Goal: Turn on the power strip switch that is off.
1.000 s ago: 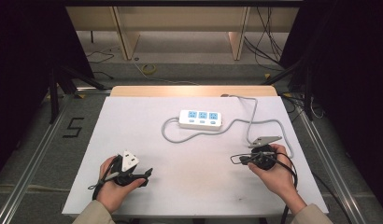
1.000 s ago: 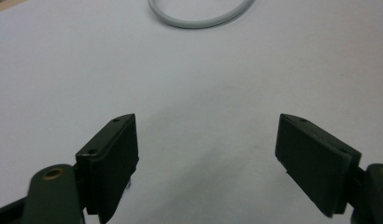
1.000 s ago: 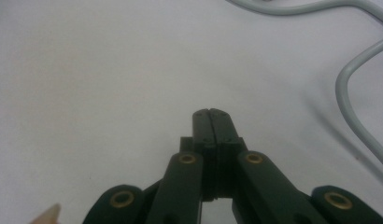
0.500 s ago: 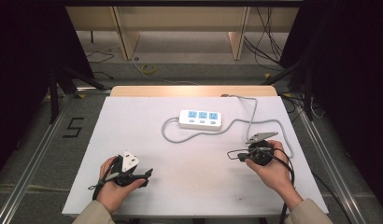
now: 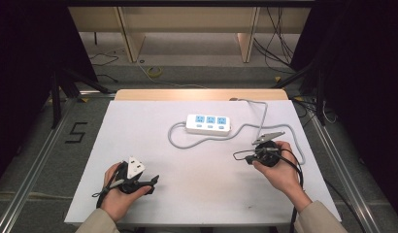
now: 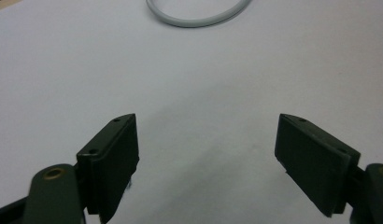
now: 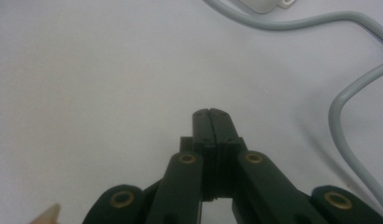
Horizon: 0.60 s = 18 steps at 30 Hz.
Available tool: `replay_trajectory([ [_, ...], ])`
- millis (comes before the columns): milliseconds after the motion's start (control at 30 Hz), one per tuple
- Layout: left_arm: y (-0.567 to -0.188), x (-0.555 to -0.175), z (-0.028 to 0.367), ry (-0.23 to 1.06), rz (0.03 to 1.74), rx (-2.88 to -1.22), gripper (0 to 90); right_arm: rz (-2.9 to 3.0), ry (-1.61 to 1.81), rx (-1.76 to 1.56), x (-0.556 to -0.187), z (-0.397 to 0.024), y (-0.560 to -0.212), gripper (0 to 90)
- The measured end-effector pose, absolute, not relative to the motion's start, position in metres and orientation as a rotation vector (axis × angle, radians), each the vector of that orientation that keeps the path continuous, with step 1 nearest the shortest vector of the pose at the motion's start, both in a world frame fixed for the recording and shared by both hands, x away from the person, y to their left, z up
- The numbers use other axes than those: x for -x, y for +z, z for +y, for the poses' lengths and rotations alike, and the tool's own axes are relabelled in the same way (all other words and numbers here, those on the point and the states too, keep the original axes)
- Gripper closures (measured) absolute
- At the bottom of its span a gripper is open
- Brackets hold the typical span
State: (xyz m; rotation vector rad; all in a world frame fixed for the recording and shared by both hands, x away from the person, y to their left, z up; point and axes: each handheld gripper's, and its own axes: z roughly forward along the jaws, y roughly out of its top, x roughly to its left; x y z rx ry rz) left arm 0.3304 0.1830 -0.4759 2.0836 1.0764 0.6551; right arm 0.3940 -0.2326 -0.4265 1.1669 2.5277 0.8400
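White power strip [image 5: 208, 124] unlabelled; floor mark "5" [image 5: 75, 132]. Left gripper [image 6: 206, 158] spread, right gripper [image 7: 211, 115] pressed together, empty.

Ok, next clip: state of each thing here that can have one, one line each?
left gripper: jaws wide open, nothing between them, over bare table.
right gripper: jaws shut together, holding nothing.
power strip: lying flat on the white table, sockets up, nothing plugged in.
grey cable: loose, curving across the table.
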Motion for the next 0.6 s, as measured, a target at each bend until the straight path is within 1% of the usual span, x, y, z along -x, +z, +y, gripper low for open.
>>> replay_trajectory([
  [600, -0.476, -0.331, 0.184, 0.66, 1.08, -2.082, 21.4, 2.572, 0.771, -1.197, -0.409, -0.223, -0.419, 90.0],
])
